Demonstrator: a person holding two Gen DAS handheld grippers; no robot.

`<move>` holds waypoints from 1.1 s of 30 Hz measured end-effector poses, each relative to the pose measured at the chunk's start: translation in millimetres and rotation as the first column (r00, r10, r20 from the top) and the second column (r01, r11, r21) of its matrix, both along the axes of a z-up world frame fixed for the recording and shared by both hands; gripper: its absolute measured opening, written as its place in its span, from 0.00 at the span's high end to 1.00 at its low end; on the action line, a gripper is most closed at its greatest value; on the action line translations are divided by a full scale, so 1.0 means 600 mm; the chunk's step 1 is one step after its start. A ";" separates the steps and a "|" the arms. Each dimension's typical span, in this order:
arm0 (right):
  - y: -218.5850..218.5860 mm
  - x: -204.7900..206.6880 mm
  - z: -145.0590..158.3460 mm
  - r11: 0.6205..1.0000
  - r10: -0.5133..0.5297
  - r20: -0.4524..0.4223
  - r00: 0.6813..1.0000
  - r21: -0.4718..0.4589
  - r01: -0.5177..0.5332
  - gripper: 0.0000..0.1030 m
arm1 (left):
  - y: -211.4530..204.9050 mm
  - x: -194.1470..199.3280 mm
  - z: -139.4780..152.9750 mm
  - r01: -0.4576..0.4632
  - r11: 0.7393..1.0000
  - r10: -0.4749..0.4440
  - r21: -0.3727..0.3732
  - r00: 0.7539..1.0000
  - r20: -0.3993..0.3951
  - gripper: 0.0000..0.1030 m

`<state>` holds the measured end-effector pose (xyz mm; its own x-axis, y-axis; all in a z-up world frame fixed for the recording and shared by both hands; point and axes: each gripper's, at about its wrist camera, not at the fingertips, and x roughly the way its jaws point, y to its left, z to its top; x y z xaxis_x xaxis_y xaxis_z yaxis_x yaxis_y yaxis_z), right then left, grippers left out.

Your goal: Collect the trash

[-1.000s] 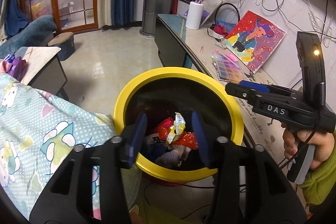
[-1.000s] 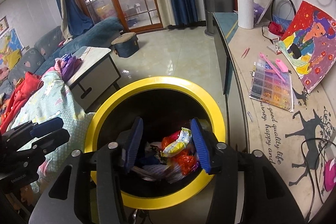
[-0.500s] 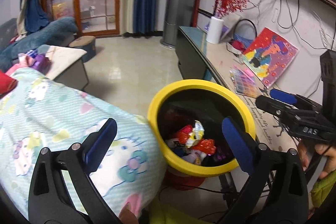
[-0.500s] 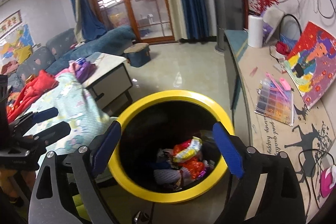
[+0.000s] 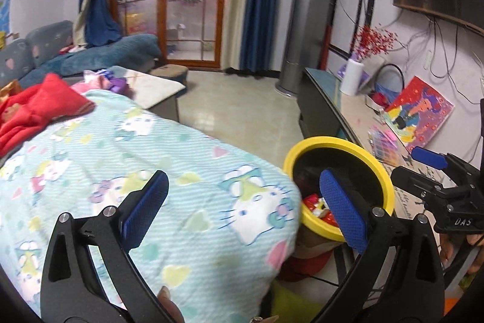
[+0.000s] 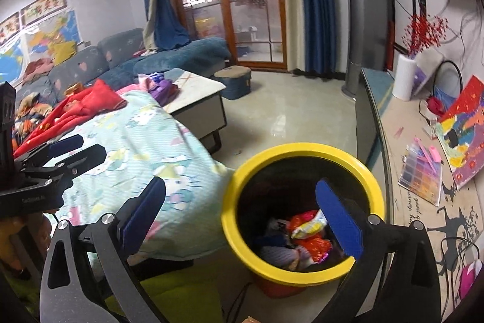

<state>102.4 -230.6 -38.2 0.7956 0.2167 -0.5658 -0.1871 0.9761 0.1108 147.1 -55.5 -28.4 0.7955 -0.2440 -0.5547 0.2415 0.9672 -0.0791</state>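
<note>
A: What is the biggest thing here?

B: The bed with the cat blanket (image 5: 157, 171). Its corner hangs just beside the bin. On its far edge lies a red cloth (image 5: 39, 108).

A: And next?

B: The long surface (image 6: 423, 217) by the wall, on the other side of the bin. A bright painting (image 6: 462, 138) leans at its back edge, and a box of beads (image 6: 420, 171) lies near it.

A: Where is the trash?

B: In the yellow bin (image 6: 302, 150), between the bed corner and the surface edge. Crinkly wrappers (image 6: 305, 235) sit at the bottom, red and yellow ones.

A: What are the tongs doing?

B: The left tongs (image 5: 242, 208) are spread wide with nothing in them. They point at the blanket corner. The right tongs (image 6: 242, 223) have just been opening, and nothing is between their blue pads either. One pad hangs over the bin.

A: So which step is this?

B: I think a drop into the bin is done. Both tongs look free to go for more.

A: What comes next?

B: Probably looking for more trash. I cannot see any loose trash on the bed or the surface from here, so the tongs may need to turn and search first.
</note>
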 end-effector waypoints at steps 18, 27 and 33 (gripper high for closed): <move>0.106 -0.120 0.030 0.998 -0.063 0.308 0.949 0.013 0.062 0.06 | 0.099 -0.148 0.027 -0.114 0.993 0.119 -0.037 0.970 0.212 0.11; 0.127 -0.142 0.028 0.999 -0.034 0.343 0.939 -0.011 0.040 0.06 | 0.102 -0.166 0.013 -0.140 0.989 0.145 -0.039 0.967 0.211 0.11; 0.126 -0.136 0.023 0.998 -0.045 0.331 0.943 -0.015 0.053 0.06 | 0.103 -0.167 0.013 -0.138 0.990 0.144 -0.042 0.965 0.218 0.11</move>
